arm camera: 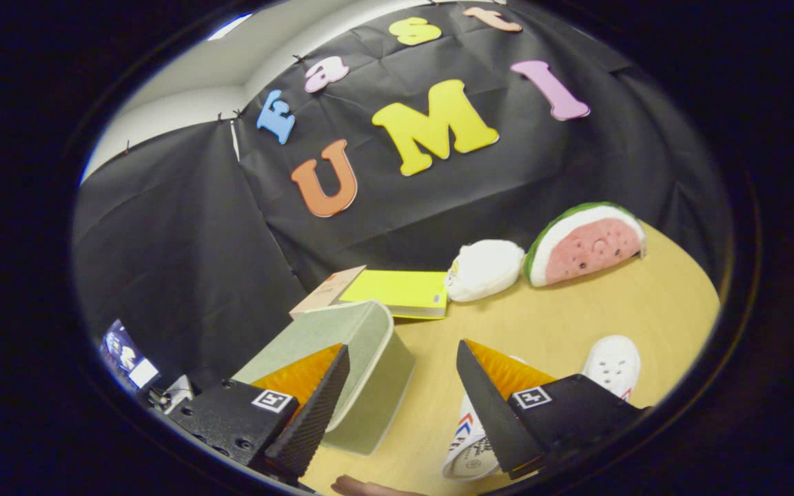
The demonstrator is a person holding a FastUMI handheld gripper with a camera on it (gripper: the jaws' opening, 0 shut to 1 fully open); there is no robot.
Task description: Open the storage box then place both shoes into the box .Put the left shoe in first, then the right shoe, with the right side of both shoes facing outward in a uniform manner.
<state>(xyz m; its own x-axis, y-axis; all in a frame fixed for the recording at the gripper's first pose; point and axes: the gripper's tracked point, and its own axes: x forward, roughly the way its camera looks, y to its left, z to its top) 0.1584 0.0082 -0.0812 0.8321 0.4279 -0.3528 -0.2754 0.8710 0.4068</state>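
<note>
Trouble ahead: our gripper (pixel 402 406) is wide and empty, box (pixel 362 365) at ten o'clock with its lid down; a glancing push could skid it toward the shoes (pixel 614 362) at two o'clock.

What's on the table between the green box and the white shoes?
Nothing: in the gripper view, bare table lies between the green box and the white shoes. The open gripper hovers over that gap.

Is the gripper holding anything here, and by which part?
Nothing is held. The gripper is open, bare table between its fingers; the storage box and shoe lie beside them.
</note>
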